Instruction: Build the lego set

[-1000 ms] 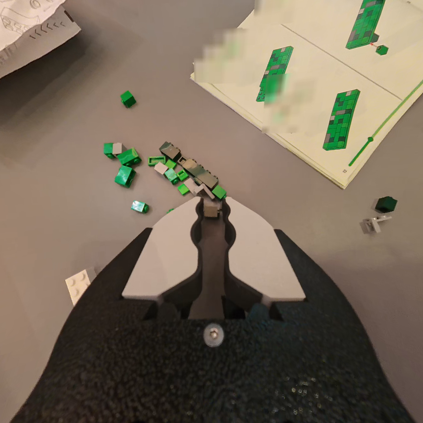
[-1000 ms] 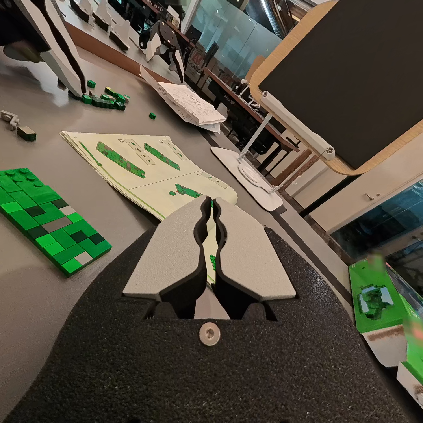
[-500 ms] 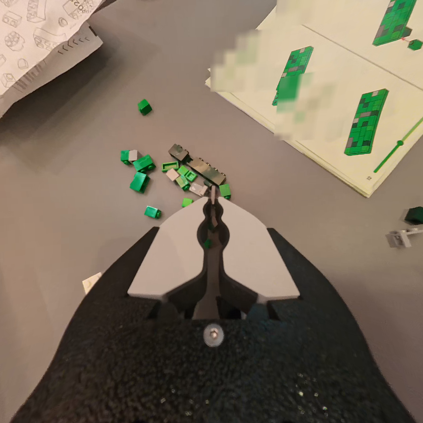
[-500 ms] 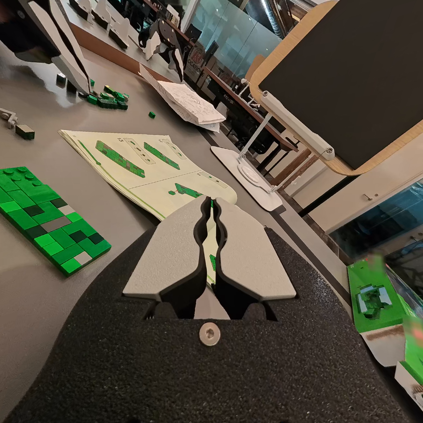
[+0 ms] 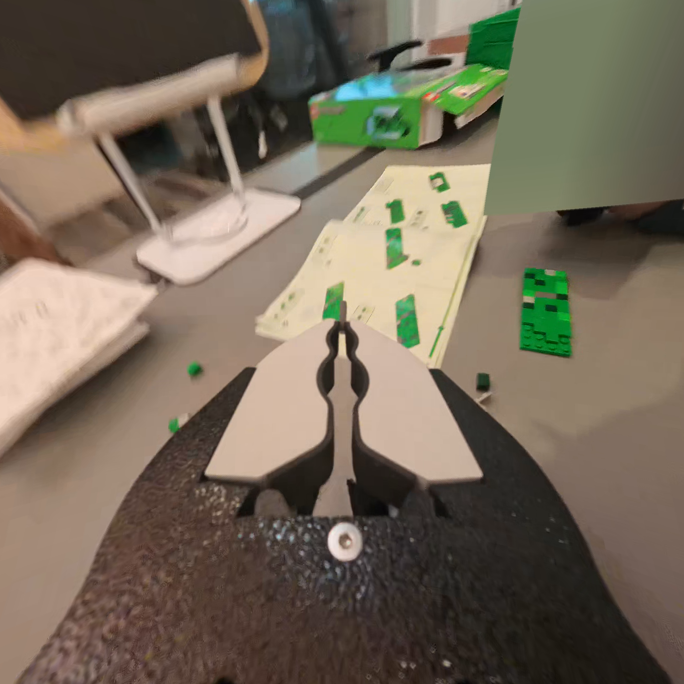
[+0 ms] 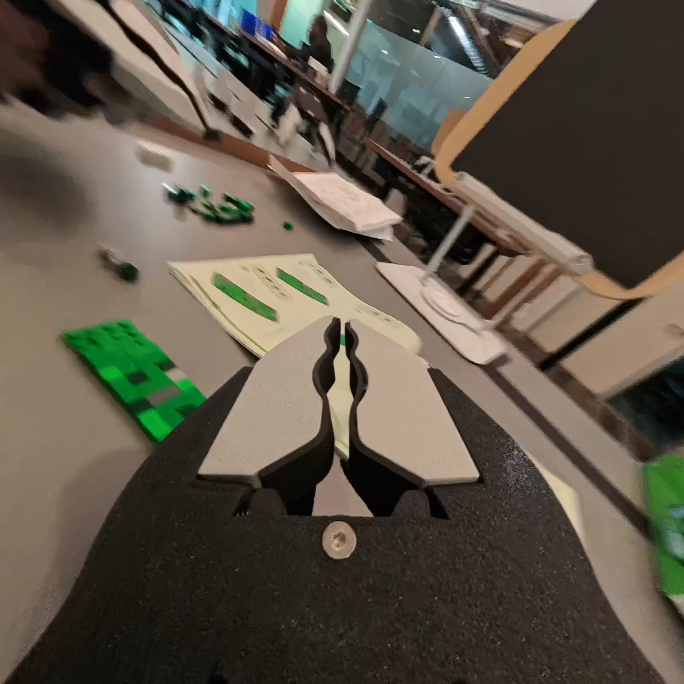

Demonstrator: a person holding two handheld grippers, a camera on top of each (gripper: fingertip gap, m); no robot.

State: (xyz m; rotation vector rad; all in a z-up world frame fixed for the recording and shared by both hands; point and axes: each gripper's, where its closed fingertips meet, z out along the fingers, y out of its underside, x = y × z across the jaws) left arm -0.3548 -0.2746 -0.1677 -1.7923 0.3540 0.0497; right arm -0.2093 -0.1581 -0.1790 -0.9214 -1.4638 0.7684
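The left gripper was held above the grey tabletop, its two grey fingers pressed together on a thin, flat grey lego piece that stood on edge and projected past the fingertips. The piece appeared in front of the near edge of the open pale-yellow instruction booklet, which serves here as the landmark.

The right gripper was also off the table, over the booklet. Its fingers were drawn nearly together, a narrow slit between the tips, and nothing was between them.

The partly built green lego plate with dark and grey tiles lay flat on the table just beside the booklet, apart from it. A loose heap of small green lego pieces lay well beyond the booklet's far edge, with one single green brick near it. A crumpled white paper sheet rested past the booklet. The white flat base of a stand sat beside the booklet. A green cardboard box lay farther off. Both views were motion-blurred.
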